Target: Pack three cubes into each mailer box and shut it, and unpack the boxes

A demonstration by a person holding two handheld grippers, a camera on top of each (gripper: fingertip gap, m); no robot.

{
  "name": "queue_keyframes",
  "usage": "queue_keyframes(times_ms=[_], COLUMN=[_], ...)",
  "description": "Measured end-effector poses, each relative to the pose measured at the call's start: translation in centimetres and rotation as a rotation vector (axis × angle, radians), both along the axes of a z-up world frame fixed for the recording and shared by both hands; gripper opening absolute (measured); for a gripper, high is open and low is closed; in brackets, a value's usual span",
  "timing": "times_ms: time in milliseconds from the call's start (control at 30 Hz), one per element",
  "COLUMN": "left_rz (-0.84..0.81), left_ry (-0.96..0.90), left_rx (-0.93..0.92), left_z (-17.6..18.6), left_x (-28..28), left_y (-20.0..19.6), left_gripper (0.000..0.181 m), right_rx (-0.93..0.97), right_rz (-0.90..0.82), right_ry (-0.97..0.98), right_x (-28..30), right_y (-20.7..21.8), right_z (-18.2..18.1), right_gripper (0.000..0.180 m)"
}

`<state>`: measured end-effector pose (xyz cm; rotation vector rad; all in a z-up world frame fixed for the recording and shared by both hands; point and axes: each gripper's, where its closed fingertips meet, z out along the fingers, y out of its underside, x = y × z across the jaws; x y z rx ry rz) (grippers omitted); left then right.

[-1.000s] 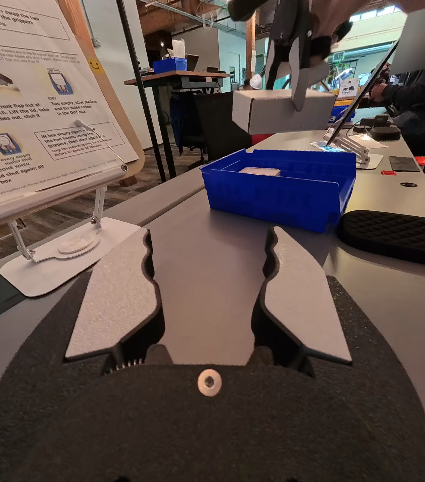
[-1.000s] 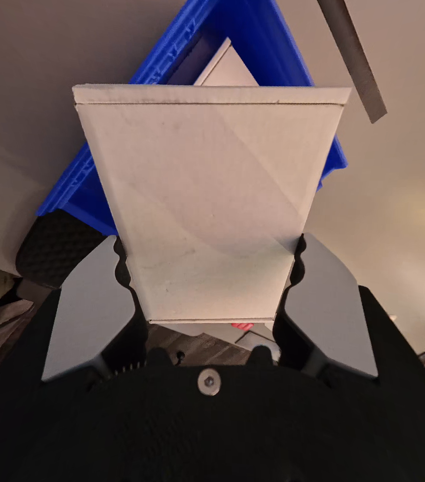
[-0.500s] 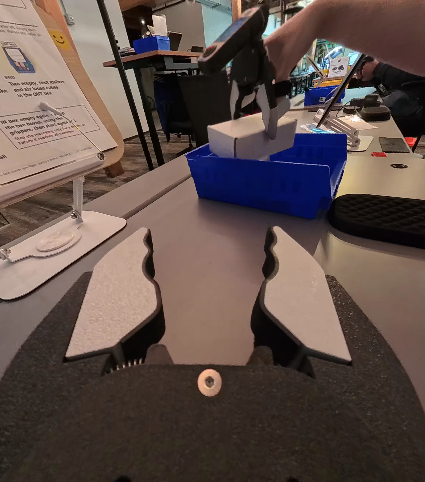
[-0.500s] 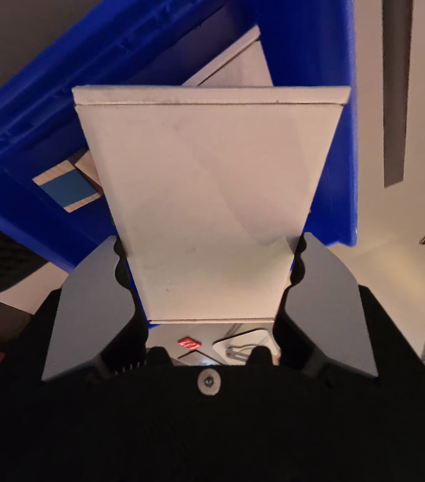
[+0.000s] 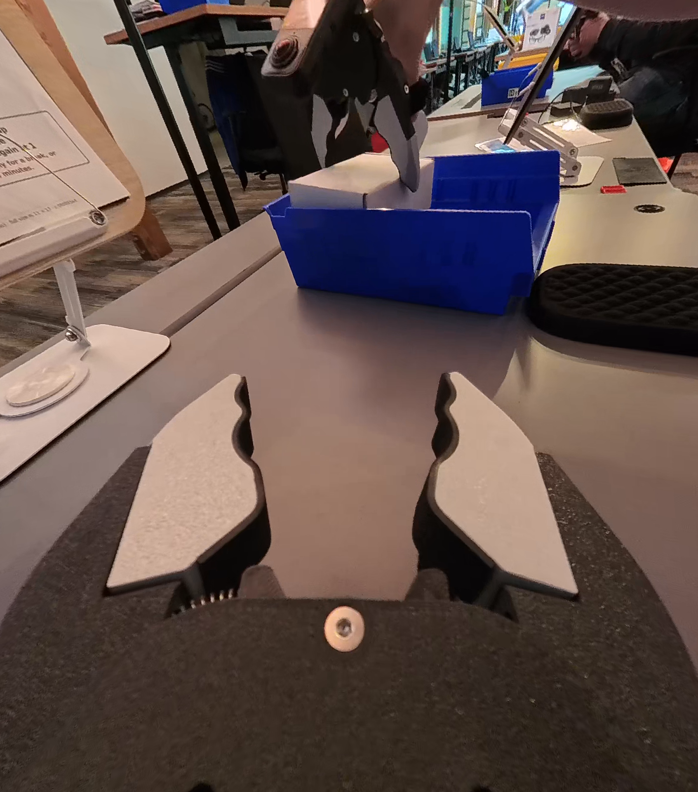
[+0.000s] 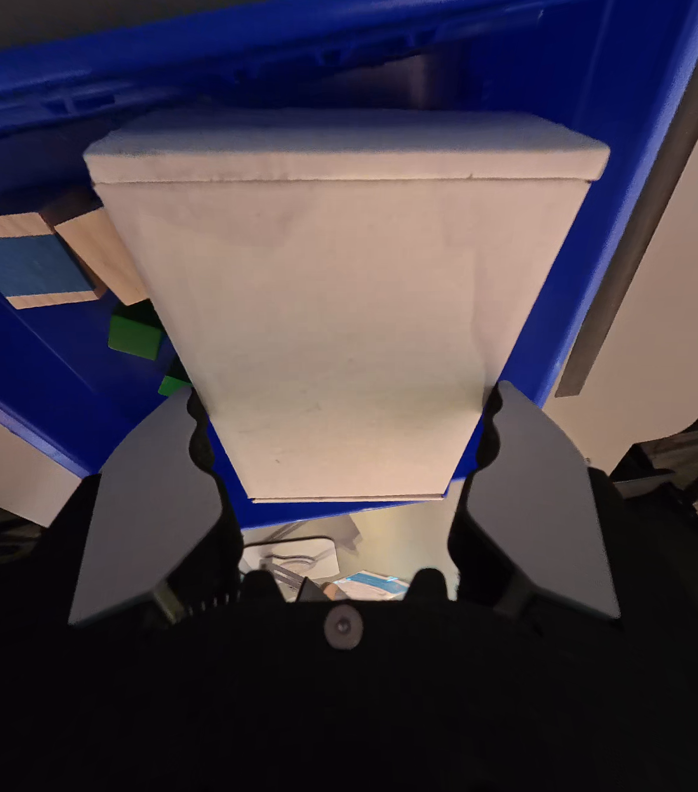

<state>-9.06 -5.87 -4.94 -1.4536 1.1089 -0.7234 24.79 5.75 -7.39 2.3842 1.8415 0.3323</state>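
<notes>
My right gripper (image 6: pixel 340 390) is shut on a white mailer box (image 6: pixel 338 300), closed, gripped by its near end. The box is tilted down into the blue bin (image 6: pixel 552 214). In the bin beside the box lie a blue-faced wooden cube (image 6: pixel 26 265), a plain wooden cube (image 6: pixel 98 253) and green cubes (image 6: pixel 135 334). In the left wrist view the right gripper (image 5: pixel 375 167) holds the box (image 5: pixel 338 188) at the rim of the bin (image 5: pixel 415 257). My left gripper (image 5: pixel 343 381) is open and empty, low over the grey table (image 5: pixel 338 334), short of the bin.
An instruction sheet on a stand (image 5: pixel 17 150) with a white base (image 5: pixel 60 377) stands at the left. A black quilted mat (image 5: pixel 647 308) lies right of the bin. A tilted device stand (image 5: pixel 544 141) and a person's sleeve (image 5: pixel 659 64) are behind. My right gripper is the nearer one to the plain wooden cube (image 6: pixel 98 253): about 8 centimeters, against 30 centimeters.
My right gripper has come down with the mailer box, from above the bin into it. The cubes in the bin have come into view. My left gripper has edged nearer the bin.
</notes>
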Motion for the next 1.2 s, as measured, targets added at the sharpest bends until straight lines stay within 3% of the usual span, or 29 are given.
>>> queue_keyframes(times_ms=[267,467,567,667,767,833,933,967,1000,1067,1200], left_rz=[-0.024,-0.075,-0.103,-0.128,-0.106,-0.063,0.014,0.064,0.132,0.3,0.75], left_ry=[0.06,0.068,0.044,-0.051,-0.16,-0.183,-0.139,-0.097,-0.047,0.09,0.285], left_rx=[0.003,-0.011,-0.005,-0.035,-0.098,-0.137,-0.164,-0.159,-0.142,-0.082,-0.042], left_z=[-1.2,-1.3,-0.2,2.5,6.3,9.0,12.7,13.7,14.5,15.6,15.3], left_x=[0.8,1.6,2.2,2.8,2.7,2.0,-0.4,-1.8,-3.6,-8.1,-20.5], left_y=[-0.4,-1.7,-2.8,-4.0,-4.5,-4.4,-3.7,-3.1,-2.3,-0.3,4.0], left_gripper=[0.085,0.086,0.086,0.085,0.083,0.08,0.074,0.071,0.07,0.072,0.072], right_rx=[0.029,0.229,0.427,0.675,0.855,0.88,0.853,0.822,0.77,0.693,0.62], right_rz=[0.117,0.137,0.082,-0.099,-0.385,-0.595,-1.012,-1.08,-1.043,-1.181,-1.283], right_ry=[-0.1,-0.163,0.007,0.395,0.691,0.863,0.989,1.085,1.198,1.18,0.794], right_x=[0.3,1.5,-0.4,-3.3,-1.7,0.5,4.3,4.4,3.9,6.1,9.8], right_y=[1.1,2.1,2.1,1.1,-1.6,-3.4,-4.4,-4.5,-4.2,-3.9,-6.3], right_z=[0.3,2.8,6.2,11.2,14.9,15.1,12.9,12.0,11.4,9.3,3.4], right_gripper=[0.122,0.116,0.111,0.104,0.099,0.098,0.063,0.048,0.04,0.042,0.059])
